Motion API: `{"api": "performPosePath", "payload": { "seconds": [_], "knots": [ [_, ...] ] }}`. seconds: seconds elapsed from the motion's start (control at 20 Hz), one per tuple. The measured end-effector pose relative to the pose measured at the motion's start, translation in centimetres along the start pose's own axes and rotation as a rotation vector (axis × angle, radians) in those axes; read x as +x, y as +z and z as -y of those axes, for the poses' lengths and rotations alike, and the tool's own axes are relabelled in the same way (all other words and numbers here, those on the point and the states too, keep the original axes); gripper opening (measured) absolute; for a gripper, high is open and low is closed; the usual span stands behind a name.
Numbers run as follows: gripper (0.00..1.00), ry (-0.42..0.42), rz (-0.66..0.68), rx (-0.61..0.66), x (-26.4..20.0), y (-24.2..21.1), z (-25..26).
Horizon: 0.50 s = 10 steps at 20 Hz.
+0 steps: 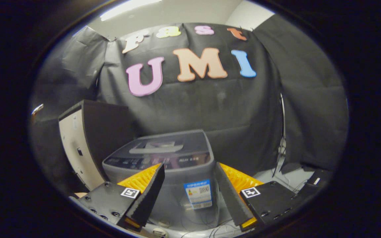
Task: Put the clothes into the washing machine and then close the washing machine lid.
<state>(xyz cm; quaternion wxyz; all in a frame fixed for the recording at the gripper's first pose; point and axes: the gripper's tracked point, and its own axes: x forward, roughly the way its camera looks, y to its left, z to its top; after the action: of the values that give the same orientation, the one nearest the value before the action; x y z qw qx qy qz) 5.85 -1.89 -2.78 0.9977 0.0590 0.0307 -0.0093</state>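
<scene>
Grey washing machine, lid down (label on front), tool spread apart, holding nothing

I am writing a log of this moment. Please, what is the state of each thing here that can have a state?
washing machine lid: closed, lying flat on top.
washing machine: upright, just ahead of the fingers.
claw: open, fingers spread apart, holding nothing.
cabinet: upright, beside the washing machine.
</scene>
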Motion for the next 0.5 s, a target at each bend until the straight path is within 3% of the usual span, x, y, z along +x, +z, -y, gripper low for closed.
{"api": "performPosePath", "payload": {
  "seconds": [0.25,0.5],
  "knots": [
    [0.96,0.012,-0.025,-0.129,-2.0,-0.7,-1.0],
    [0.96,0.023,0.059,-0.147,-4.6,0.7,-1.2]
  ]
}}
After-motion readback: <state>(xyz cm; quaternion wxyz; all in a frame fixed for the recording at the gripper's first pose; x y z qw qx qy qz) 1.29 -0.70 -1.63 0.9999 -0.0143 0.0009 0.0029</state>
